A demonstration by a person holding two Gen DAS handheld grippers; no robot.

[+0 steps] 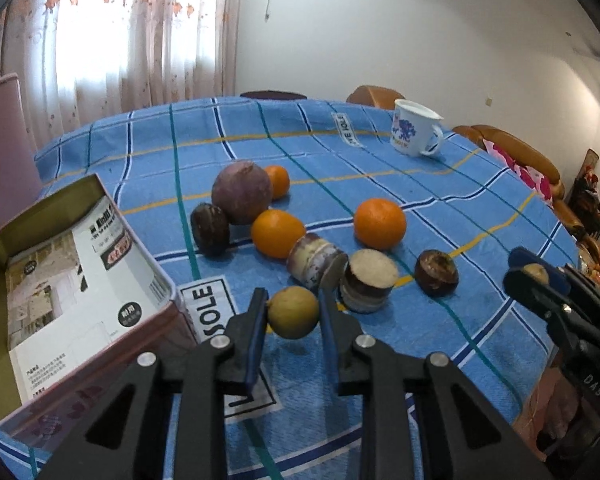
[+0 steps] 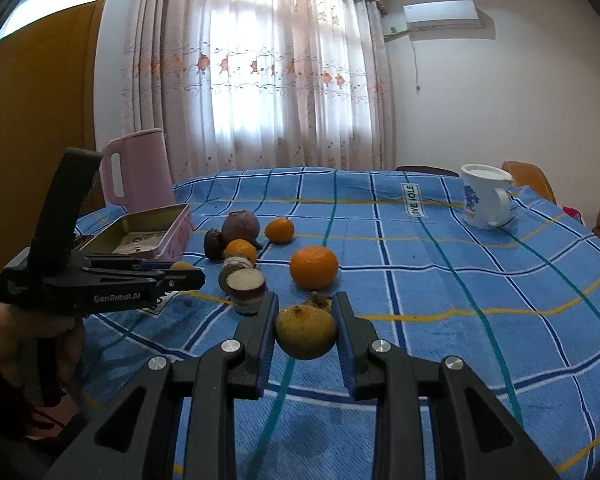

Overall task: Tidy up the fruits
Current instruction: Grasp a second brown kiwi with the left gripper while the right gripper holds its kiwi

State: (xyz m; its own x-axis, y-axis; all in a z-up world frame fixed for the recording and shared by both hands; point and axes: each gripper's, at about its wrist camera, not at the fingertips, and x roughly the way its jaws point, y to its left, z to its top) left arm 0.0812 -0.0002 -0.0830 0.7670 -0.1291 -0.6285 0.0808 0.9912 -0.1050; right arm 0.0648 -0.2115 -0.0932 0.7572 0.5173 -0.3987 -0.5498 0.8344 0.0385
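We see bright orange round tangerines [image 1: 379, 223] on a blue checked cloth [image 1: 380, 168], a white mug with blue print [image 1: 414, 128], and floral sheer curtains [image 2: 260, 80].

Sheer floral curtains [image 2: 260, 80] over bright window; white walls [image 2: 500, 100]; air conditioner [image 2: 440, 14].

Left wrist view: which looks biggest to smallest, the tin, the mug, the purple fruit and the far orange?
1. Tin, though it sits nearest the camera.
2. Purple fruit.
3. Mug, about the same size; farther off, so unsure.
4. Far orange.

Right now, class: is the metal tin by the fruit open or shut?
Open. The tin has no lid on, and the printed paper lying inside shows.
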